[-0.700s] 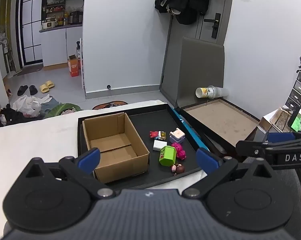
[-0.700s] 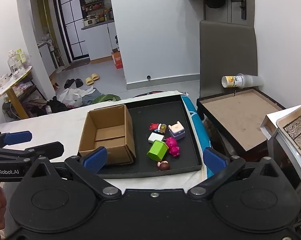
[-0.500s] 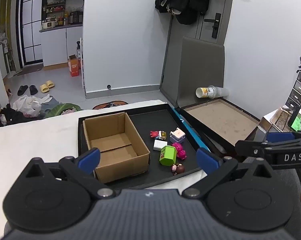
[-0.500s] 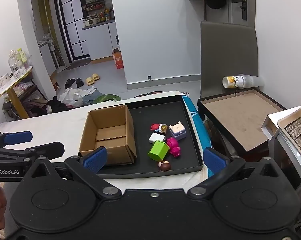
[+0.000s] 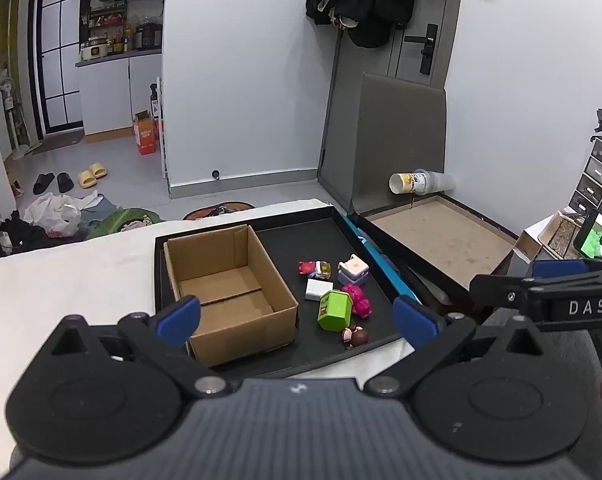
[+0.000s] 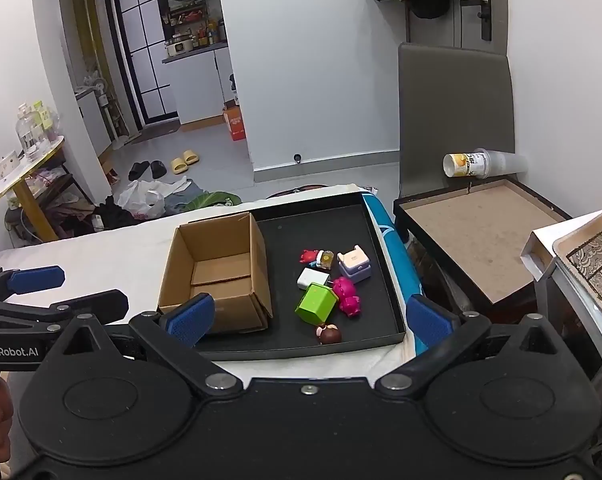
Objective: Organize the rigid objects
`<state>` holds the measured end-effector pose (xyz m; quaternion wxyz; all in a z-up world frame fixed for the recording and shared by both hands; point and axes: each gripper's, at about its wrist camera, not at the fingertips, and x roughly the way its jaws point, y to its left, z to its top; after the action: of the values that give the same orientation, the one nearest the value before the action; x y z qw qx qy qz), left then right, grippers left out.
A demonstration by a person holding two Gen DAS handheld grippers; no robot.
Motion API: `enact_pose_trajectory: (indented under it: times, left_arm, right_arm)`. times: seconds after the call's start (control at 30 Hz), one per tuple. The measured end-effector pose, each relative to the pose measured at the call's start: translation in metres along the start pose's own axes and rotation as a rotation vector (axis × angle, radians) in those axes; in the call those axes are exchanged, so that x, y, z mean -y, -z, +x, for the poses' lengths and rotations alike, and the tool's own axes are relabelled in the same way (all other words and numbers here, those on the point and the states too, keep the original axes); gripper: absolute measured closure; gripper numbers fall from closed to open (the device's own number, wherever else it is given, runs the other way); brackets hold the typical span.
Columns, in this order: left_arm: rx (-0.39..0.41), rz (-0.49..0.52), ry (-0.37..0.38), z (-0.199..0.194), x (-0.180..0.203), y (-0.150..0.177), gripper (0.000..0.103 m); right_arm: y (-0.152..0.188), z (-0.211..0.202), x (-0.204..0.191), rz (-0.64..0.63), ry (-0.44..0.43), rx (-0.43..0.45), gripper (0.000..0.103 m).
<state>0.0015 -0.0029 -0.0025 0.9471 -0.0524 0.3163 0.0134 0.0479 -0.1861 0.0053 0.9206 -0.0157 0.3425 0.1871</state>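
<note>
An open empty cardboard box (image 5: pixel 229 292) (image 6: pixel 217 276) sits on the left of a black tray (image 5: pixel 293 360) (image 6: pixel 365 208). Right of it lie several small toys: a green cube (image 5: pixel 333 310) (image 6: pixel 316 303), a pink figure (image 5: pixel 356 299) (image 6: pixel 347 294), a white block (image 5: pixel 318 289) (image 6: pixel 313 279), a lilac box (image 5: pixel 353 269) (image 6: pixel 354 263), a red figure (image 5: pixel 308 267) (image 6: pixel 309 256) and a brown ball-head (image 5: pixel 355 336) (image 6: pixel 329 333). My left gripper (image 5: pixel 295 316) and right gripper (image 6: pixel 309 314) are both open and empty, held short of the tray's near edge.
The tray rests on a white-covered table (image 5: pixel 61 280). A low black-framed table (image 6: pixel 481 240) with a tipped paper cup (image 6: pixel 469 165) stands to the right, before a grey chair back (image 6: pixel 455 120). Clutter and slippers lie on the floor beyond. Each gripper shows at the other view's edge.
The toys and box sit slightly lower in the right wrist view; both grippers barely shifted. Nothing was grasped.
</note>
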Motion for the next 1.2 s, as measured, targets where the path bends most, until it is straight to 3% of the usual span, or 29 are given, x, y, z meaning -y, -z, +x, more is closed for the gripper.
enact_pose_trajectory:
  times: [1.2]
  left_arm:
    - [0.013, -0.025, -0.002, -0.008, -0.0073, -0.0031, 0.001]
  right_arm:
    - [0.0004, -0.0027, -0.0007, 0.001, 0.008, -0.007, 0.0]
